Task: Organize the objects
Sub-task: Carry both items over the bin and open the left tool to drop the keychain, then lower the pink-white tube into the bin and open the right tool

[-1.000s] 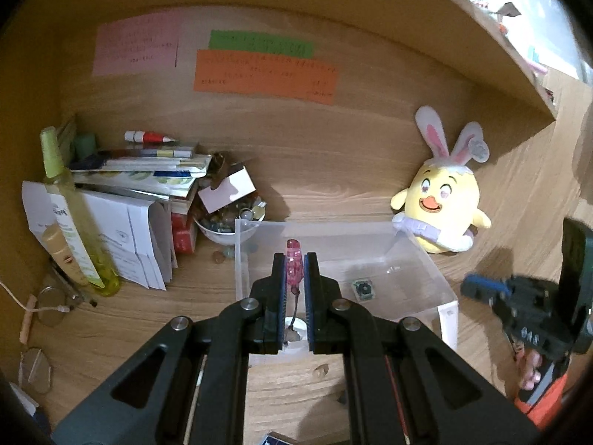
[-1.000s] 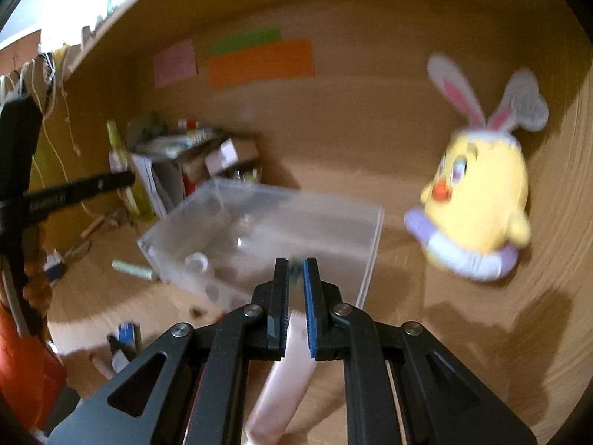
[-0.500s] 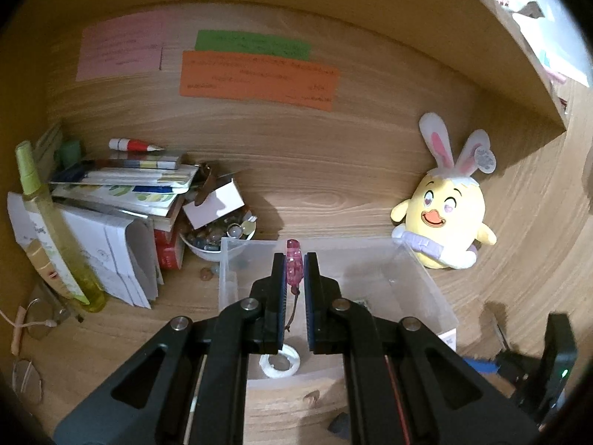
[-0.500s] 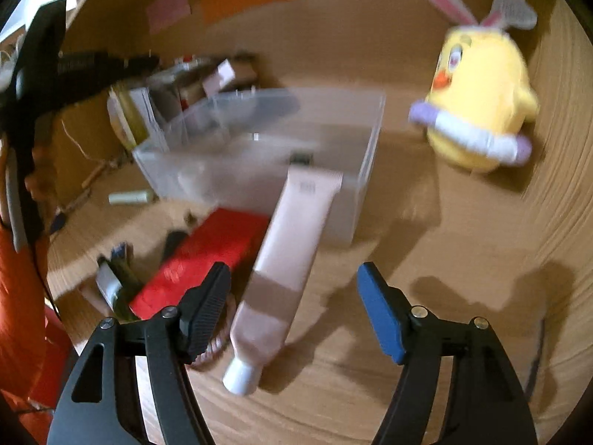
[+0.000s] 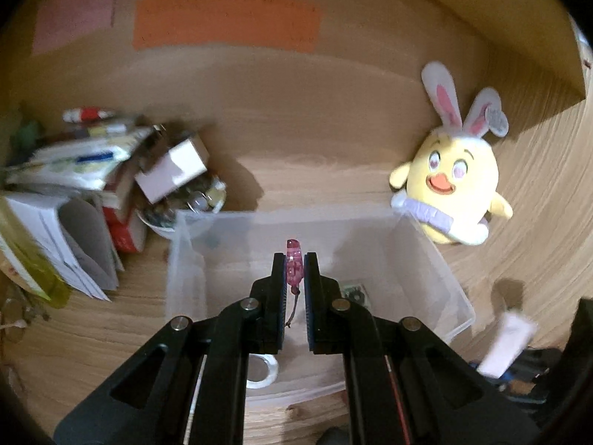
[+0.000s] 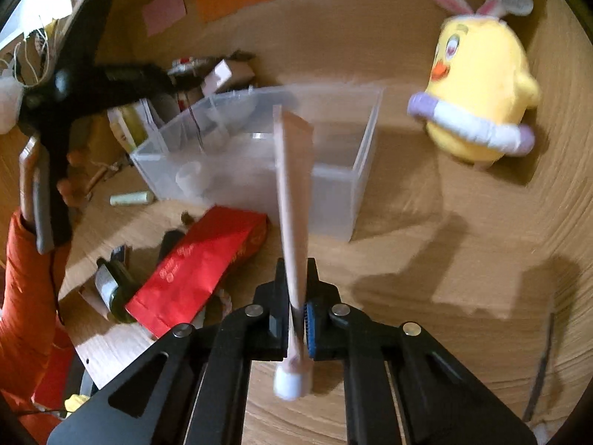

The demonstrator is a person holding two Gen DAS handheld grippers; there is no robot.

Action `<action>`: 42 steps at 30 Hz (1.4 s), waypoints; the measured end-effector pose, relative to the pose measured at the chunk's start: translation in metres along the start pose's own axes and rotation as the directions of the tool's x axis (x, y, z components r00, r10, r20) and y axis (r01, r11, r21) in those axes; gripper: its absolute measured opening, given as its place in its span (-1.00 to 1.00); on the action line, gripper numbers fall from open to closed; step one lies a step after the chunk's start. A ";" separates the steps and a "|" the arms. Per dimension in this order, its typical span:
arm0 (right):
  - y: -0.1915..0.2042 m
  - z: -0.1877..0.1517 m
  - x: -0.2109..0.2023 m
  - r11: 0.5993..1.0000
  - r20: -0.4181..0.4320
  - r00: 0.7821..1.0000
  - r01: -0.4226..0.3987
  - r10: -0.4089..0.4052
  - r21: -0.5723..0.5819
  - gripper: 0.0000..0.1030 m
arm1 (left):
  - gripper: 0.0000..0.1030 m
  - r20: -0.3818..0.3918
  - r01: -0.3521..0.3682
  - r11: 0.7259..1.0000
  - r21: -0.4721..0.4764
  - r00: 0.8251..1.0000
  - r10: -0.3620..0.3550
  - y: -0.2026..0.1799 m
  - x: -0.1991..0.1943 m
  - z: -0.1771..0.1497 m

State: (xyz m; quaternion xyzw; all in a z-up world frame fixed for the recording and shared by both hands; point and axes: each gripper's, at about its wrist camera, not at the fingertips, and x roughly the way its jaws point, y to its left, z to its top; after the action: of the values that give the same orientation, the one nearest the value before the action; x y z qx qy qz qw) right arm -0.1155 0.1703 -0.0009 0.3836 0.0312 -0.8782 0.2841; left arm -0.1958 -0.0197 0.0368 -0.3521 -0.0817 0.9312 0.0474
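My left gripper (image 5: pixel 294 265) is shut on a small pink charm (image 5: pixel 294 259) with a thin cord hanging from it, held above the clear plastic box (image 5: pixel 437 259). A white tape roll (image 5: pixel 261 371) and a small dark square item (image 5: pixel 354 291) lie in the box. In the right wrist view my right gripper (image 6: pixel 296 289) is shut on a pale pink tube (image 6: pixel 292 193). Its white cap (image 6: pixel 292 383) points back at the camera and its flat end tilts up toward the box (image 6: pixel 365 163). The left gripper (image 6: pixel 78 85) shows at the upper left, above the box.
A yellow plush chick (image 5: pixel 450 185) with rabbit ears stands right of the box. Books, papers and a bowl of small items (image 5: pixel 178 207) crowd the left. A red packet (image 6: pixel 196 270), a dark bottle (image 6: pixel 111 291) and a pale green tube (image 6: pixel 131 198) lie before the box.
My right gripper opened wide, came down over the pink tube and shut on it, tilting it up. My left gripper carried the pink charm forward over the box.
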 end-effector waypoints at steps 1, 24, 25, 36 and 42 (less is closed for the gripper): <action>0.000 0.004 -0.004 1.000 0.014 1.000 0.007 -0.007 -0.005 -0.88 | -0.85 -0.020 0.008 1.000 -0.006 1.000 -0.008 0.000 0.006 -0.002; 0.026 0.118 0.020 0.966 0.150 0.968 0.220 -0.200 -0.136 -0.89 | -0.61 -0.107 0.036 0.999 -0.017 0.994 -0.038 0.009 0.015 -0.018; 0.026 0.119 0.028 0.961 0.136 0.967 0.236 -0.217 -0.145 -0.89 | -0.50 -0.097 0.031 0.999 -0.018 0.995 -0.033 0.012 0.009 -0.020; 0.025 0.112 0.091 0.940 -0.014 0.960 0.270 -0.279 -0.208 -0.89 | 0.00 -0.049 -0.021 1.000 -0.010 0.999 0.020 0.046 -0.036 -0.044; 0.028 0.112 0.105 0.959 -0.082 0.971 0.204 -0.224 -0.197 -0.88 | 0.31 -0.062 -0.059 0.998 -0.030 0.996 0.057 0.079 -0.050 -0.067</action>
State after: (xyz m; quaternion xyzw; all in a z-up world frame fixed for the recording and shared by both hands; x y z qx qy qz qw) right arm -0.2316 0.0659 0.0100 0.3943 0.1696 -0.8760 0.2201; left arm -0.1163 -0.0966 0.0048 -0.3835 -0.0848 0.9195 0.0173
